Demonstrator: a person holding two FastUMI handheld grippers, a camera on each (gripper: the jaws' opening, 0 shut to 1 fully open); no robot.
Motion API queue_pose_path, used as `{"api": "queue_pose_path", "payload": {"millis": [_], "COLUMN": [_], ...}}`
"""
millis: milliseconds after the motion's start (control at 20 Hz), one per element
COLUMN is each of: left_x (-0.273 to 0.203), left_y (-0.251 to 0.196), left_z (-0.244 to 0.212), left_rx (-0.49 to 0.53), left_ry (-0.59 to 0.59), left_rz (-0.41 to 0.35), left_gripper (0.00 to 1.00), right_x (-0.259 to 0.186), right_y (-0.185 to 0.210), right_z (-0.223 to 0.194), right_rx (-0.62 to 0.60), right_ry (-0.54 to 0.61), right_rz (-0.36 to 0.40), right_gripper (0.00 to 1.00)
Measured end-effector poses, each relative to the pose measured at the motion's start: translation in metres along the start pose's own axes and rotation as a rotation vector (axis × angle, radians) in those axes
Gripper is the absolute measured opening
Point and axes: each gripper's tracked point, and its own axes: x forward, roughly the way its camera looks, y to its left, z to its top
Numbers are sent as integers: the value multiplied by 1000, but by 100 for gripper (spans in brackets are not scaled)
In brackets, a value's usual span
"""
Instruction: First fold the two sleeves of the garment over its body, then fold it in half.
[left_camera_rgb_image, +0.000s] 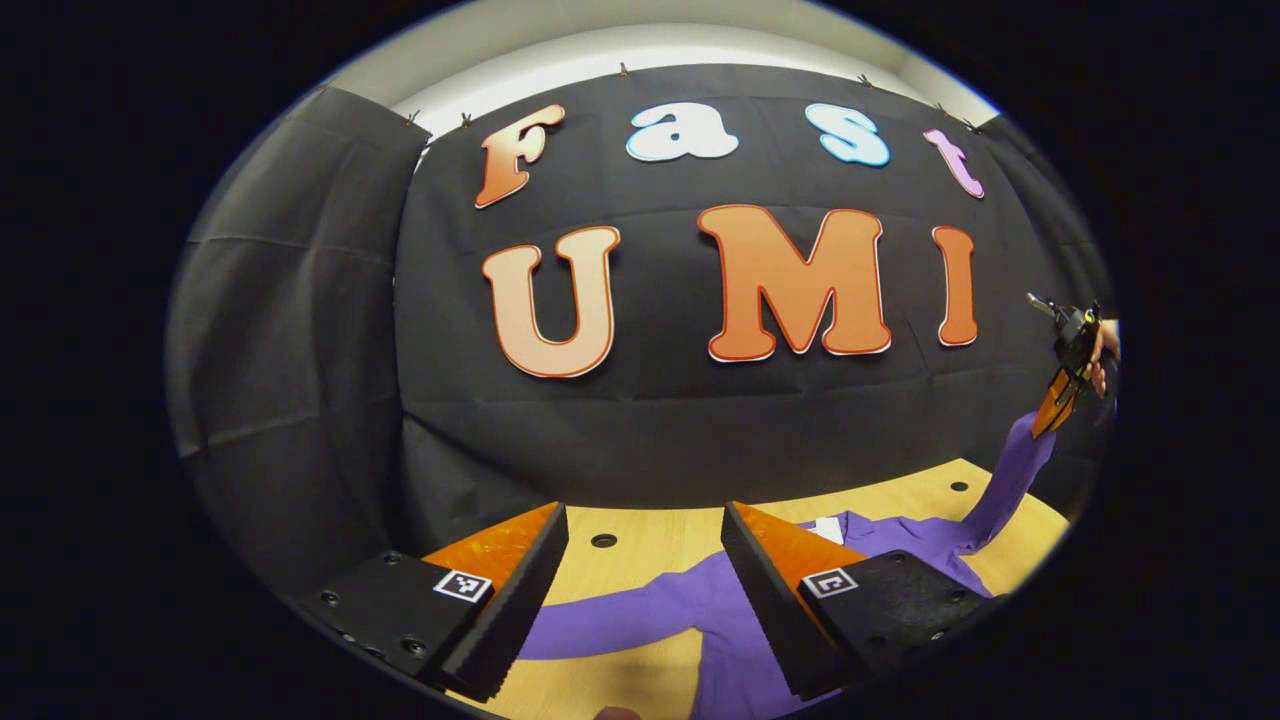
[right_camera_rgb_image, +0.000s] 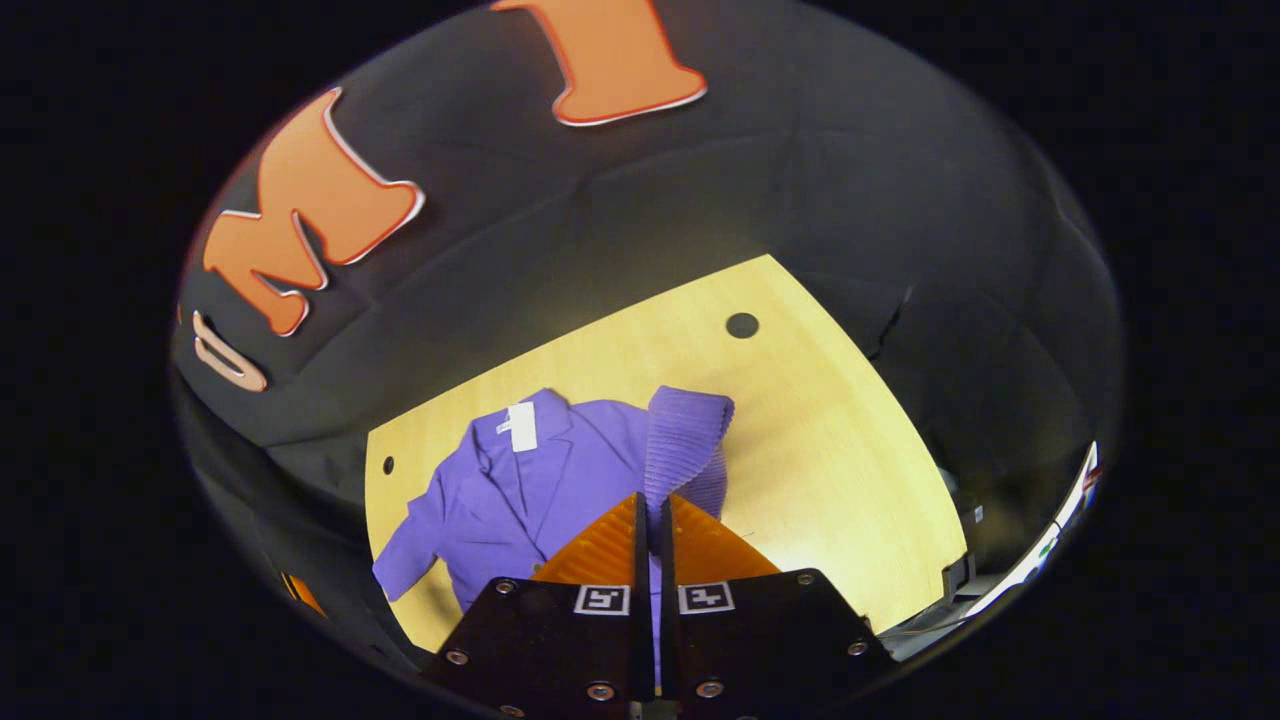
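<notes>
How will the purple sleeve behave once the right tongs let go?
Probably floppy: the sleeve hangs limp from the right tongs and would drop in a heap. It seems light, since the jacket lies flat on the table.

Left gripper (left_camera_rgb_image: 645, 570) gapes above purple garment (left_camera_rgb_image: 720, 620); right gripper (left_camera_rgb_image: 1050, 415) lifts its sleeve (left_camera_rgb_image: 1010, 490)

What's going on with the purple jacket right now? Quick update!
Right gripper shut on one sleeve, lifted off the table. Left gripper open above the purple jacket, other sleeve flat. Nothing in the way.
</notes>
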Motion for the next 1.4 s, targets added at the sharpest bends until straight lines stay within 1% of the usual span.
{"api": "queue_pose_path", "payload": {"millis": [250, 400, 500, 650, 800, 950, 1050, 1150, 1200, 1250, 1350, 1400], "left_x": [1, 4, 4, 4, 3, 1, 0, 2, 2, 3, 10, 12], "left_y": [44, 71, 90, 119, 146, 165, 175, 186, 189, 193, 197, 198], "left_z": [-13, -24, -28, -38, -53, -67, -77, -87, -92, -96, -102, -105], "left_rx": [-19, -33, -36, -42, -49, -54, -48, -49, -51, -54, -52, -46], "left_ry": [25, 46, 49, 66, 96, 128, 149, 169, 180, 192, 213, 225], "left_rz": [49, 80, 104, 143, 183, 213, 233, 251, 258, 263, 272, 272], "left_gripper": [96, 96, 97, 96, 96, 97, 97, 96, 96, 96, 96, 97], "right_x": [4, 12, 22, 35, 55, 68, 71, 64, 61, 58, 49, 42], "right_y": [83, 131, 157, 200, 242, 282, 306, 320, 321, 318, 308, 299], "right_z": [-15, -33, -45, -65, -82, -105, -117, -123, -120, -113, -91, -81], "right_rx": [-119, -163, -208, -233, -242, -230, -218, -219, -223, -222, -241, -251], "right_ry": [2, 33, 49, 84, 95, 135, 151, 154, 139, 114, 15, -37], "right_rz": [63, 104, 113, 149, 172, 234, 299, 353, 363, 366, 355, 337], "right_gripper": [3, 3, 3, 3, 3, 4, 9, 19, 24, 40, 57, 66]}}
